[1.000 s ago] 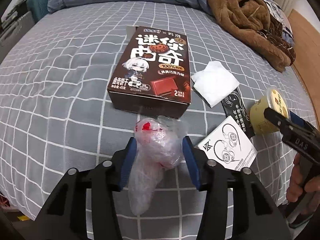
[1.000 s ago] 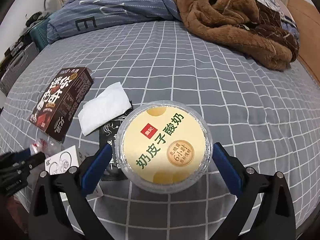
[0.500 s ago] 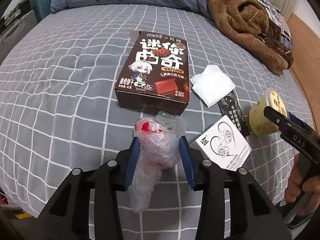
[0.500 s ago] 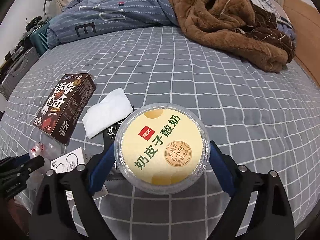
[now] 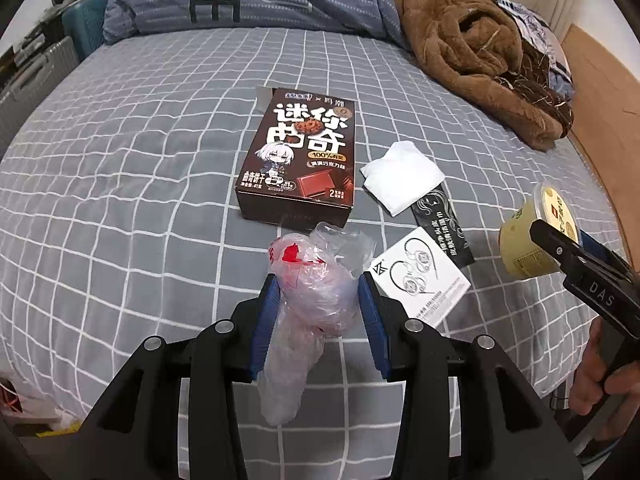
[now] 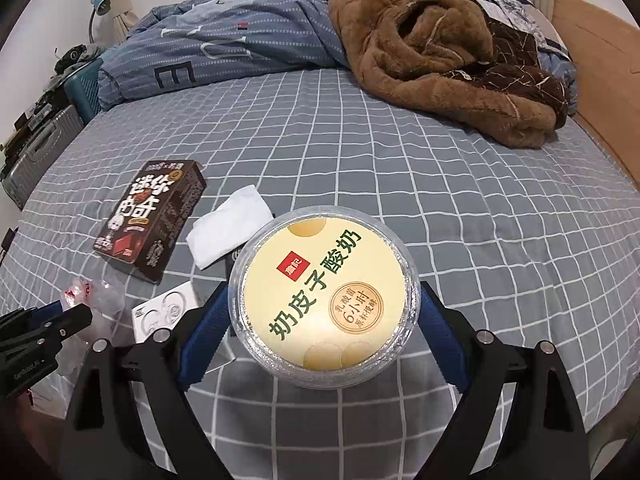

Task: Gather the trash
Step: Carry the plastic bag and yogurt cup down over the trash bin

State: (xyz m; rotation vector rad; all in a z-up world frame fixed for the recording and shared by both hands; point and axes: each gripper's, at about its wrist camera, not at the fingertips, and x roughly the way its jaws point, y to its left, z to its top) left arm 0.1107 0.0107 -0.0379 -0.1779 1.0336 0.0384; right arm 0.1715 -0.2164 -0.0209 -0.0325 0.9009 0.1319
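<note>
A bed [image 5: 120, 168] covered with a grey sheet with a white grid is seen from two cameras mounted on hand-held grippers.

In the left wrist view, the left gripper [image 5: 318, 300] is seen from behind, its two blue pads pressed against a crumpled clear plastic bag [image 5: 316, 280] with red print. The bag is pinched between the pads and hangs down below them, lifted off the sheet. Beyond it, a dark brown biscuit box [image 5: 300, 160] lies flat on the bed. To the right of the box lies a white tissue [image 5: 402, 176], overlapping the top of a black sachet [image 5: 444, 224]. Just below the sachet lies a white leaflet [image 5: 420, 280] with a drawing of earphones.

At the right edge of the same view, the right gripper [image 5: 560, 240] is seen side-on, held by a hand [image 5: 600, 380]. A pale yellow yogurt cup [image 5: 532, 236] is held in it, clear of the sheet.

In the right wrist view, the cup [image 6: 324, 296] fills the centre, its foil lid facing the camera. The right gripper's [image 6: 320, 328] blue pads are spread wide and pressed on either side of the cup, so the cup is gripped. The left gripper [image 6: 52, 316] with the bag [image 6: 96, 300] appears at the lower left.

At the far end of the bed a blue striped duvet [image 6: 224, 48] is bunched up, with a brown fleece garment [image 6: 440, 52] heaped to its right. A suitcase [image 6: 36, 152] stands beside the bed on the left.
</note>
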